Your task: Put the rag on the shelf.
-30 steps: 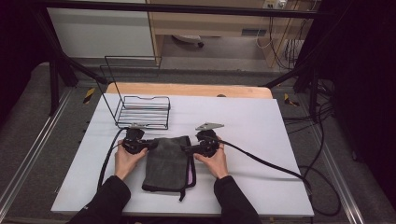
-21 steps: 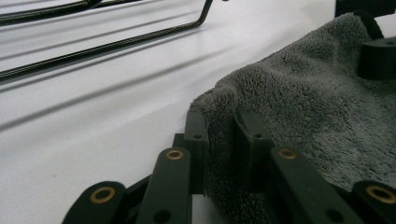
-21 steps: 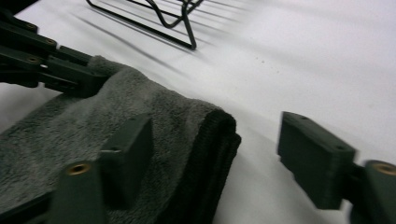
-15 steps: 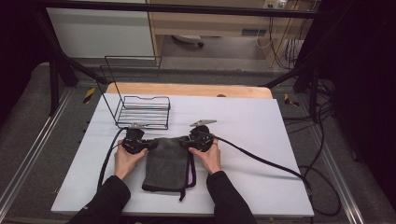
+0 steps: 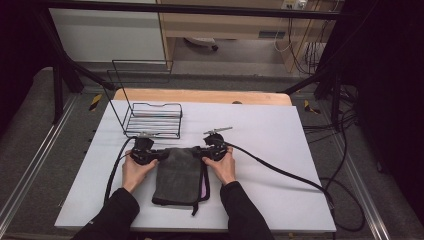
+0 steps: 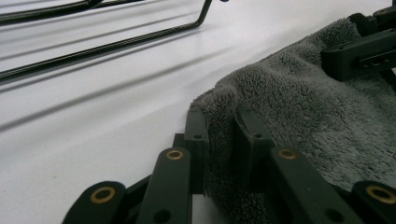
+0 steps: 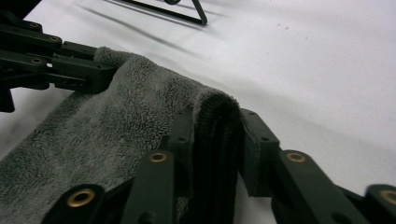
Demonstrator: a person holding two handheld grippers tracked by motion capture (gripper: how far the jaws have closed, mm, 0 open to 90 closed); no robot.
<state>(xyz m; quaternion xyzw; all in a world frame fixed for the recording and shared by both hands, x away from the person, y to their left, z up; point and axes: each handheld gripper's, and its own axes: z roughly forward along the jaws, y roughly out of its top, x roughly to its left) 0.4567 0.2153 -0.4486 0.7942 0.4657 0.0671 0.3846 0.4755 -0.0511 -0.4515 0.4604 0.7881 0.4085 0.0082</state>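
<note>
A folded grey towel (image 5: 177, 175) with a pink edge lies flat on the white table (image 5: 280, 130), near the front. My left gripper (image 5: 159, 154) is at its far left corner. In the left gripper view the jaws (image 6: 219, 116) are shut on the towel's (image 6: 303, 107) edge. My right gripper (image 5: 199, 151) is at the far right corner. Its jaws (image 7: 217, 116) have just been closing, and their pads now press on the thick folded edge of the towel (image 7: 116, 112). Each gripper view shows the other gripper across the towel.
A black wire rack (image 5: 152, 117) stands on the table just behind the left gripper. A wooden board (image 5: 200, 95) runs along the table's far edge. The right gripper's cable (image 5: 280, 172) trails across the table to the right.
My right gripper has moved left to the towel's far right corner and closed on it. The left gripper and the towel have kept still.
</note>
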